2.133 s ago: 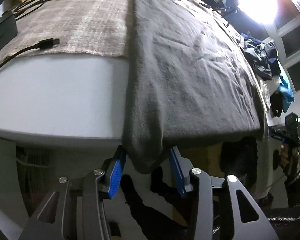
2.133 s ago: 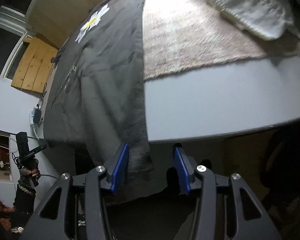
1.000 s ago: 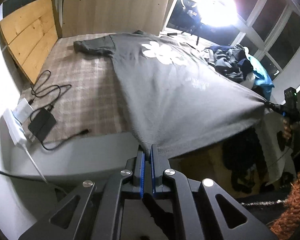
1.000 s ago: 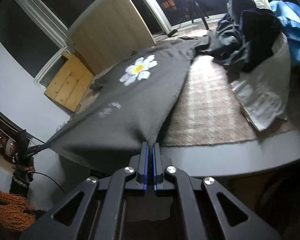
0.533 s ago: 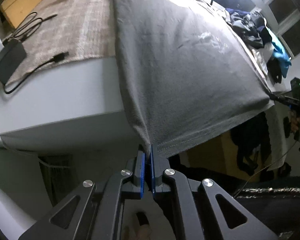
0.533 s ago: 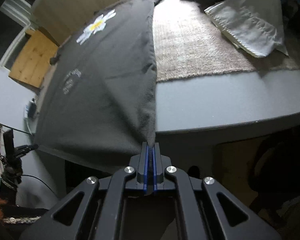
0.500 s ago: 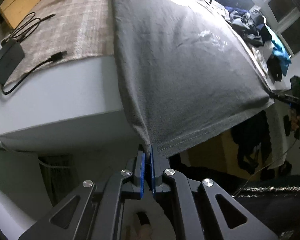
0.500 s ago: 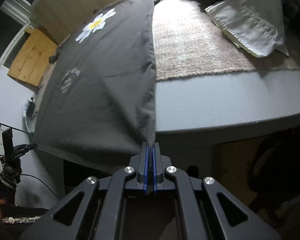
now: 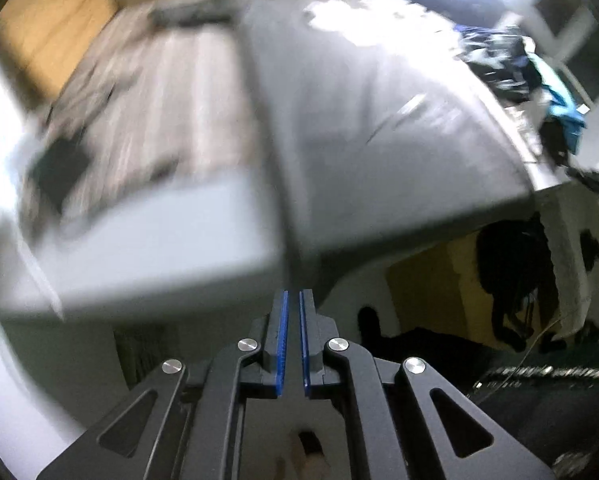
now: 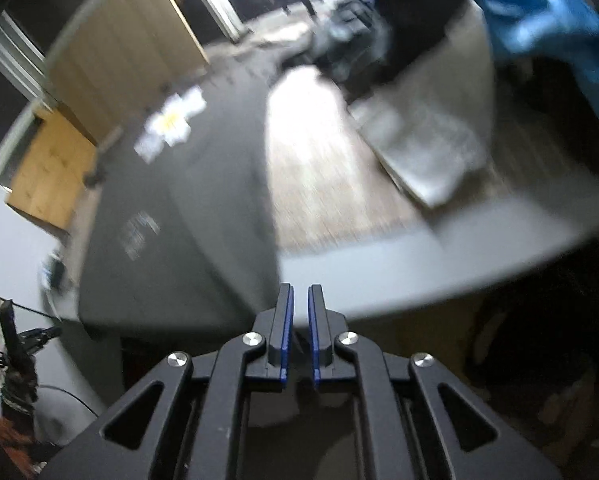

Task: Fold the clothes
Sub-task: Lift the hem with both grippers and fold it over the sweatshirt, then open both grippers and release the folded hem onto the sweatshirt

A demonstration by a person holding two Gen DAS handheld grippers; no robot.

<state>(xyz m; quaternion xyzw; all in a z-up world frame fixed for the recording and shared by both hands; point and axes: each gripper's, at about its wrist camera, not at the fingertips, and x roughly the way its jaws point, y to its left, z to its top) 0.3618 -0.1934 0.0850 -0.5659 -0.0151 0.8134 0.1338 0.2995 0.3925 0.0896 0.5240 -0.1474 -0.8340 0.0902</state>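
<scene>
Both views are blurred. A dark grey T-shirt [image 9: 379, 140] is spread flat over a bed [image 9: 159, 248], and its lower end hangs over the smooth pale edge. The cloth looks soft and thin, with a few small creases. A white flower with a yellow middle [image 10: 171, 124] is printed on it. Under the shirt a rough woven blanket [image 9: 171, 92] with faint stripes is seen.

The left gripper [image 9: 292, 294] is made of black metal with flat blue pads. Its jaws are pinched together on one bottom corner of the shirt, which is pulled to a point at the tips.

The jaws of the right gripper [image 10: 299, 286] are opening. The other corner of the shirt ends just beside their tips. Whether any cloth is between the pads cannot be told in the blur.

A folded white cloth [image 10: 427, 148] is laid on the blanket, near a lumpy pile of dark clothes [image 9: 511, 64] and a bright blue garment [image 10: 539, 20]. Wooden boards [image 9: 51, 28] are seen at the head of the bed.
</scene>
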